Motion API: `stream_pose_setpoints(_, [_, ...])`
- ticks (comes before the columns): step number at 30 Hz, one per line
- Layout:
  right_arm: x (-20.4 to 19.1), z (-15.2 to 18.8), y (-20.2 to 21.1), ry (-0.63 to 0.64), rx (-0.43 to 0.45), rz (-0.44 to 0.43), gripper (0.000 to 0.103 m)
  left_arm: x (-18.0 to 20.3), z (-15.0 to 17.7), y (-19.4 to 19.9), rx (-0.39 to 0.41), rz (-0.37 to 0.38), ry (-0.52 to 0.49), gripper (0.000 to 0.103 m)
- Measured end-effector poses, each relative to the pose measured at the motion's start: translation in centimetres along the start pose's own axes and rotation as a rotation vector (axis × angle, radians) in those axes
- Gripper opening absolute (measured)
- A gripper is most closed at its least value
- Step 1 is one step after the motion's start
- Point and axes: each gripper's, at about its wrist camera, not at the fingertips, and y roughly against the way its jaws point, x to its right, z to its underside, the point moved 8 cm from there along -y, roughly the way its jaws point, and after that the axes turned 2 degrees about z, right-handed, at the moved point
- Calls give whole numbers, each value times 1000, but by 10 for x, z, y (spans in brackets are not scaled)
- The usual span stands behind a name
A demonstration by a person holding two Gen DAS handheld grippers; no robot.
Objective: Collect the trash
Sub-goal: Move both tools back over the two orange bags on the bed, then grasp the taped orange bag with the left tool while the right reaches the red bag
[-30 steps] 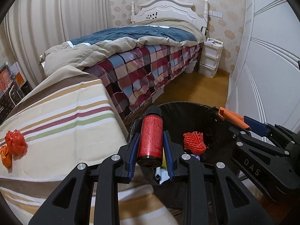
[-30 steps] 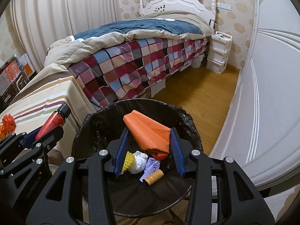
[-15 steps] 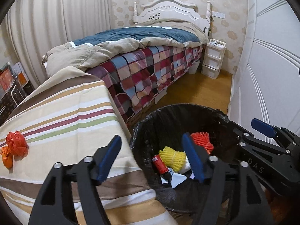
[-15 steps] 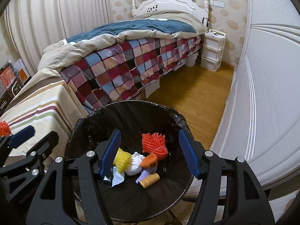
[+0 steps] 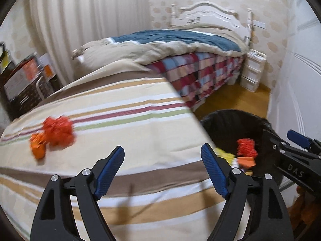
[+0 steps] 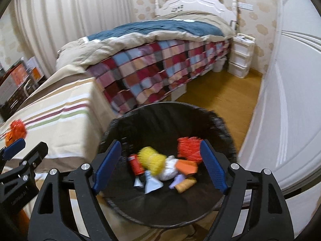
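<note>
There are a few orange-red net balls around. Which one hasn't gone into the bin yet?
The red mesh ball lying on the striped cloth, beside a small orange scrap. The other red mesh ball already sits inside the black-lined bin.

The right gripper (image 6: 160, 162), its jaws just opened and empty, hangs over the bin (image 6: 224, 124). Inside lie a red bottle (image 6: 135, 164), yellow net (image 6: 153, 161) and orange scraps (image 6: 186, 165).

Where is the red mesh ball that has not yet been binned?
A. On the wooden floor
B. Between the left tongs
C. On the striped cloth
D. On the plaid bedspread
C: the red mesh ball lies on the striped cloth, beside an orange scrap, ahead of the open left tongs.
</note>
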Motion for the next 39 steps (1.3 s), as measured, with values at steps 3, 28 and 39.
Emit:
stream_pose_setpoints(3, [-32, 4, 1, 36, -10, -45, 80, -34, 6, 5, -4, -47, 44, 79])
stream_pose_setpoints(28, [-232, 32, -5, 329, -118, -229, 82, -199, 34, 2, -102, -231, 167, 79])
stream_pose_setpoints(39, [-265, 33, -15, 372, -144, -248, 82, -226, 30, -18, -148, -165, 203, 49])
